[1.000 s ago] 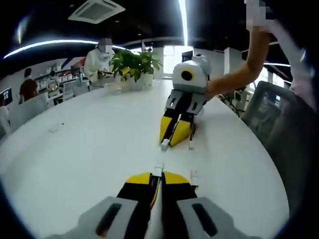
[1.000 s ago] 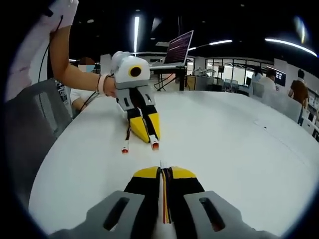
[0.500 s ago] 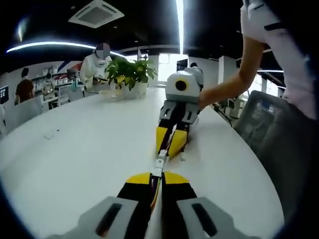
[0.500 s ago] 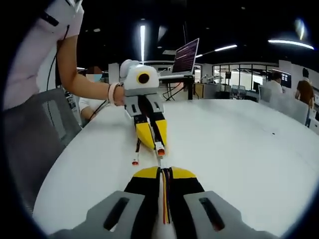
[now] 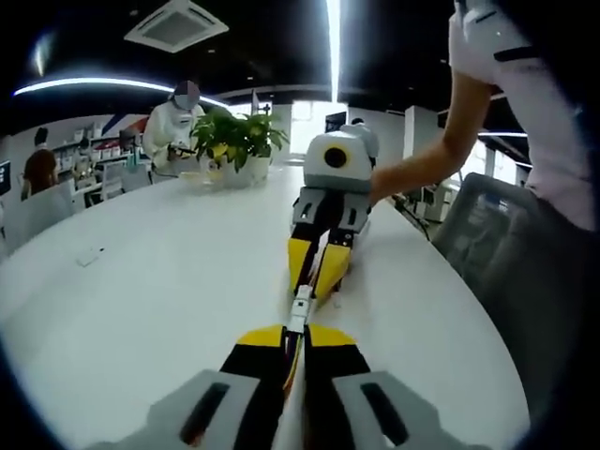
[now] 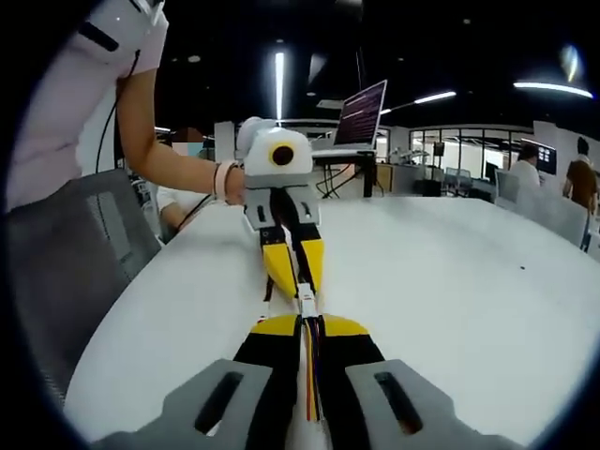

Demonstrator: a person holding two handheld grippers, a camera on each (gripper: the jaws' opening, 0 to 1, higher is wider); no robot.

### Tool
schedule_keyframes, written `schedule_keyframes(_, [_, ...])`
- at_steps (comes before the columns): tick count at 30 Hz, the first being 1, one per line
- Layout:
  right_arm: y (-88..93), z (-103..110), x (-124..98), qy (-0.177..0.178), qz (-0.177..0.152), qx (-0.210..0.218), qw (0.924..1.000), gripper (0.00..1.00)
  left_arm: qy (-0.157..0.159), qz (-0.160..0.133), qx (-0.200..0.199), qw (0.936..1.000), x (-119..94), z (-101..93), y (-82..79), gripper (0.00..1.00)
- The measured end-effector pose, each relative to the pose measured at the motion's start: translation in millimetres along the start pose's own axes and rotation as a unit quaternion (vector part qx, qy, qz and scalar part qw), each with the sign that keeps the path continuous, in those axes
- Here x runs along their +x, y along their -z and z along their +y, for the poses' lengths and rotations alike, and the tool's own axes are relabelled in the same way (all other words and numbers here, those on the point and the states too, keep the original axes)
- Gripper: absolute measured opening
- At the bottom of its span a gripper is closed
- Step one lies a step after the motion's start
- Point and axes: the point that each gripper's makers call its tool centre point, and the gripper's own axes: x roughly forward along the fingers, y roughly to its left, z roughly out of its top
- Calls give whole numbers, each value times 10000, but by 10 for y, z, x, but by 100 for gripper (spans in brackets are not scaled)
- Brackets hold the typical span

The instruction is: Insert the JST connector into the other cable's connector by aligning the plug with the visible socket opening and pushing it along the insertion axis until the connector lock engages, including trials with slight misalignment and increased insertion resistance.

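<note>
Left gripper view, left claw (image 5: 292, 339) clamped on a cable, its white plug (image 5: 301, 308) meeting right claw (image 5: 317, 274), also clamped on its cable (image 6: 308, 366), above white surface (image 5: 159, 281).

I work at a broad round white table (image 5: 141, 300) under a black ceiling with long strip lights (image 5: 330, 28), a leafy green potted plant (image 5: 230, 141) and grey mesh chair (image 6: 66, 253) nearby.

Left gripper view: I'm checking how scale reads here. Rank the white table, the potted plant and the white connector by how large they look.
1. white table
2. potted plant
3. white connector

The plant stands far back, so its true size is unsure.
</note>
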Motion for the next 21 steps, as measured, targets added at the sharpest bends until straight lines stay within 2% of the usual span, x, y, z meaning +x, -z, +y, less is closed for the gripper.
schedule_keyframes(21, [27,2,12,-119,255,-166,9995,3,14,28,-129,9999,-33,-15,-27,1])
